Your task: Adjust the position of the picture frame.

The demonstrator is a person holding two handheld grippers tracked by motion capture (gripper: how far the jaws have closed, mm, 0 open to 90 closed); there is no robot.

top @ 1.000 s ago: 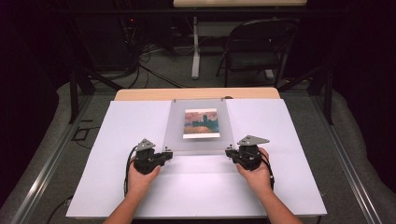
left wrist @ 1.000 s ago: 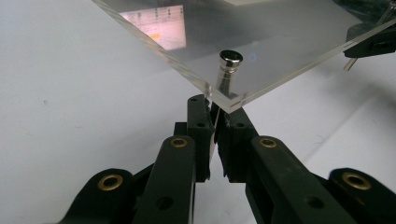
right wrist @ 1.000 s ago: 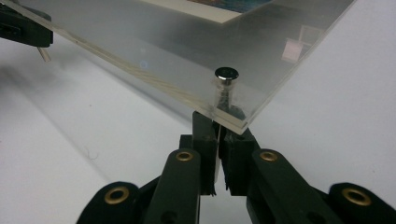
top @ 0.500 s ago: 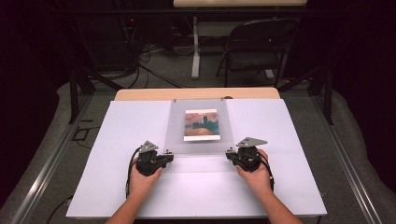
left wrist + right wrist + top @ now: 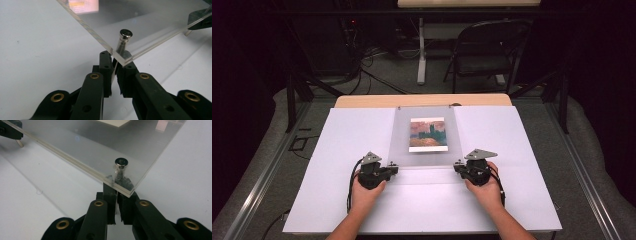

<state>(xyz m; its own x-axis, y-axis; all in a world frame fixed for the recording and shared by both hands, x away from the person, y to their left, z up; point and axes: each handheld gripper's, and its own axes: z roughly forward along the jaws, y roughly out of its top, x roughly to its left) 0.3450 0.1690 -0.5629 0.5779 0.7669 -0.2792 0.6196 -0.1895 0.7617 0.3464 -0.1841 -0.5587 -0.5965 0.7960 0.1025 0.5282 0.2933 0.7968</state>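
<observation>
A clear acrylic panel (image 5: 424, 150) over a small painted picture (image 5: 427, 134) lies in the middle of the white table cover (image 5: 337, 150). Metal standoff pins pass through its near corners. My left gripper (image 5: 393, 167) is at the near left corner, its jaws shut on the stem of the pin (image 5: 123, 40) under the panel's corner (image 5: 120, 58). At the near right corner my right gripper (image 5: 458, 166) is shut on the other pin (image 5: 121, 166) in the same way. The panel's near edge sits slightly off the cover in both gripper views.
A strip of wooden tabletop (image 5: 362, 101) shows beyond the white cover. Behind the table stand a folding chair (image 5: 482, 50) and a table leg (image 5: 421, 55), with cables on the floor. Bare white cover lies to either side of the panel and in front of the hands.
</observation>
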